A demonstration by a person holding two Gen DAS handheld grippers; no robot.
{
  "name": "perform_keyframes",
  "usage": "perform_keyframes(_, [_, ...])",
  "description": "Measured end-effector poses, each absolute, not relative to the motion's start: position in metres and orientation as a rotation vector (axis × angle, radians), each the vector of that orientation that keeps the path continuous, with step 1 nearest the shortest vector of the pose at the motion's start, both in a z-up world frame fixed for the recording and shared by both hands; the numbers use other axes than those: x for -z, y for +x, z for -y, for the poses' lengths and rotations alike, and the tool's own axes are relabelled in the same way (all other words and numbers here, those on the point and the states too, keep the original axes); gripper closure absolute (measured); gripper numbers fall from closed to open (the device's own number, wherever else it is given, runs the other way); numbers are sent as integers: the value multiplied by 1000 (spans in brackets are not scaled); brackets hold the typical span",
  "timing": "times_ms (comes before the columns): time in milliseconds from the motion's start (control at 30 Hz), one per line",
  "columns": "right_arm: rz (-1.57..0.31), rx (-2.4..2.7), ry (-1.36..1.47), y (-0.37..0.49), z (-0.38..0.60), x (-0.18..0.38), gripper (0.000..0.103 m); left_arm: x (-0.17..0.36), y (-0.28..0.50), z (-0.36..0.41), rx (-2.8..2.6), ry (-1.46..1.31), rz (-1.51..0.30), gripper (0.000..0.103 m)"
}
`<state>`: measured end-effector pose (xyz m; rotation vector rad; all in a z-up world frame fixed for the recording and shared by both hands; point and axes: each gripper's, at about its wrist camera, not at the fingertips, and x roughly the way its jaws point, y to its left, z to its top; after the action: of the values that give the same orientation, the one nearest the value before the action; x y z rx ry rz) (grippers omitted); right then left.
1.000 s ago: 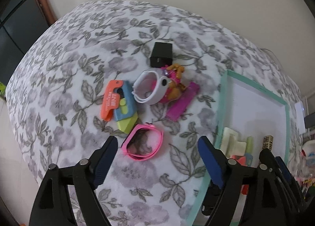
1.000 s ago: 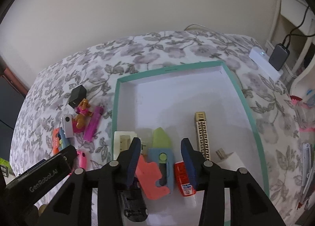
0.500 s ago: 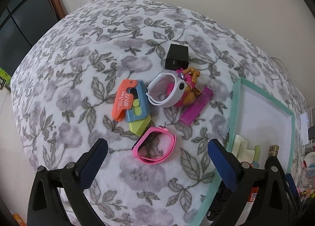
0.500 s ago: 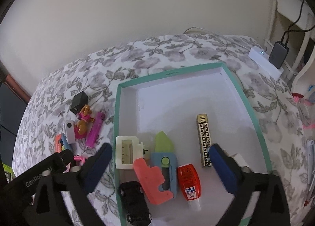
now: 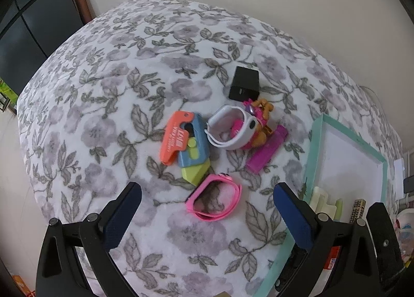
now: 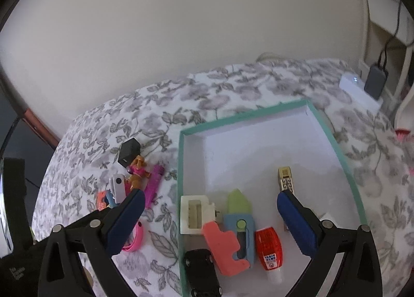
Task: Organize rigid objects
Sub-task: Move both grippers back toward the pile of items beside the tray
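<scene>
Teal-rimmed tray (image 6: 349, 172) with white floor sits on floral cloth. Inside, near the front: cream plastic block (image 6: 195, 213), flat; orange-blue-green toy cutter (image 6: 234, 235) lying flat, green tip pointing to the far side, touching the block; black toy car (image 6: 201, 271) at the front-left corner; red glue bottle (image 6: 269, 250) on its side, white cap toward the camera; gold patterned bar (image 6: 286, 176) lying lengthwise. Left of the tray on the cloth, clustered: second orange-blue-green cutter (image 5: 185, 143), white watch (image 5: 231, 130) with band looped, orange-pink dog figure (image 5: 261, 118) on a magenta strip (image 5: 267, 148), black cube charger (image 5: 244, 83), pink band (image 5: 214, 197) flat, nearest.
</scene>
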<state>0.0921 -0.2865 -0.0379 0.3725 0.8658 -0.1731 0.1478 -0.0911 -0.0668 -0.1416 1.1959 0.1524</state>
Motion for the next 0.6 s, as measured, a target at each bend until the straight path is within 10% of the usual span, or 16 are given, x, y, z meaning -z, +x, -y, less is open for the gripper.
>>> perform_keyframes(600, [-954, -17, 197, 118, 188, 51, 0, 74, 159, -25, -354, -280, -1192, 1])
